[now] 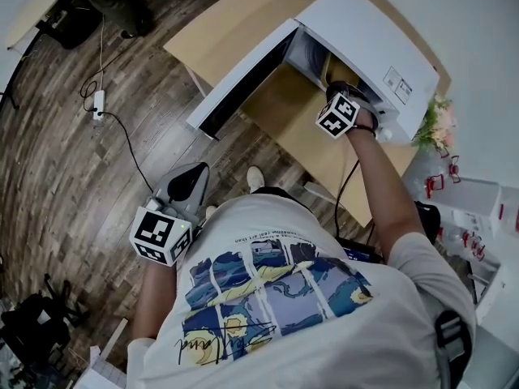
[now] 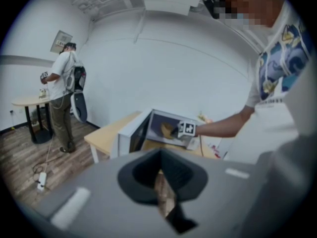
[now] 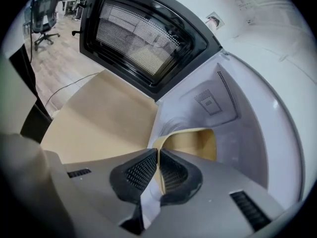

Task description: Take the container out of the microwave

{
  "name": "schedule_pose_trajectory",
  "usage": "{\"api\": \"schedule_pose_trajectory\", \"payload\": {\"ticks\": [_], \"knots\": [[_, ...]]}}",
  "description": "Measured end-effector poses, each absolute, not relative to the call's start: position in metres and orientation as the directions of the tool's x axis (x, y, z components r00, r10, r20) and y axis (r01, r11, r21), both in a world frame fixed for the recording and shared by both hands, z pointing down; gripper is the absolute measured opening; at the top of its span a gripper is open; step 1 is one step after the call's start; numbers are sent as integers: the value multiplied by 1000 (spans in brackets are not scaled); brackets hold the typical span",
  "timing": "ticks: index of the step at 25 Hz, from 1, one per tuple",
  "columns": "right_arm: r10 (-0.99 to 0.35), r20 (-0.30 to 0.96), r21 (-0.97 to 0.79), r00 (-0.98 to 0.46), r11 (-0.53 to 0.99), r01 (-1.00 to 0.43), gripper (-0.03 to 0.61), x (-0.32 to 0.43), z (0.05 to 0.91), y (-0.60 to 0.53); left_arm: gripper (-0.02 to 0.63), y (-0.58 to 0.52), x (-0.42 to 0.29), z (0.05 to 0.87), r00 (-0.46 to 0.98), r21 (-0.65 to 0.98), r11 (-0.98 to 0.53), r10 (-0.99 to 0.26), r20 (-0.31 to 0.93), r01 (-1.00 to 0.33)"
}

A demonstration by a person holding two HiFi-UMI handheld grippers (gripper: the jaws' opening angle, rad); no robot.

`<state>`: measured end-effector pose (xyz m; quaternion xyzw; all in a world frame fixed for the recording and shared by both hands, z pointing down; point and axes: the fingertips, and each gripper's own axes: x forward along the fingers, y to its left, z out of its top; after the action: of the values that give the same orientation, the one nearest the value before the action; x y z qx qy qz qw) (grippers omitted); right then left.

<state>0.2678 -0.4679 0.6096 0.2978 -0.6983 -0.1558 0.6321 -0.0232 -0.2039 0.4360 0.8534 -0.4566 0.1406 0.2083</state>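
Right gripper view tells the story: the right tool [image 3: 158,155] is reaching into the cavity of the white microwave oven [image 3: 257,133]. Its two black ribbed pads are pressed almost together on the near rim of the tan, shallow, paper-looking container [image 3: 195,142]. A thin strip of that tan wall runs up between the pads, so this reads as a pinch on the rim, not an empty close.

Step in hand, by my call: the grasp is made and the lift-out is not yet begun. The container sits low inside the cavity, just ahead of the tool and a touch to its right.

Look at the thing itself: a soft-cornered tub, matte tan inside and out, thin-walled, open on top. Whether anything is in it, I cannot tell. A wall that thin will likely flex under a one-sided pinch.

To the tool's left the black-framed microwave door with its mesh window [image 3: 143,38] stands wide open, and the pale wooden desk [image 3: 99,118] lies below it. So the next move calls for a small lift, then a straight, level pull back out of the cavity. It has to clear the lip and the door before coming down onto that desk.

And the left tool [image 2: 159,155]? Low by the person's hip, well apart from the oven, its tips meeting with nothing held between them.
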Motion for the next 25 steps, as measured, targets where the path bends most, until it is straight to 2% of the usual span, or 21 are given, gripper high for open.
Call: {"api": "schedule_pose_trajectory", "payload": {"ticks": [25], "knots": [[-551, 829, 516, -102, 821, -243, 12, 185, 568, -314, 9, -113, -71, 440, 640, 239, -601, -651, 407, -763]]}}
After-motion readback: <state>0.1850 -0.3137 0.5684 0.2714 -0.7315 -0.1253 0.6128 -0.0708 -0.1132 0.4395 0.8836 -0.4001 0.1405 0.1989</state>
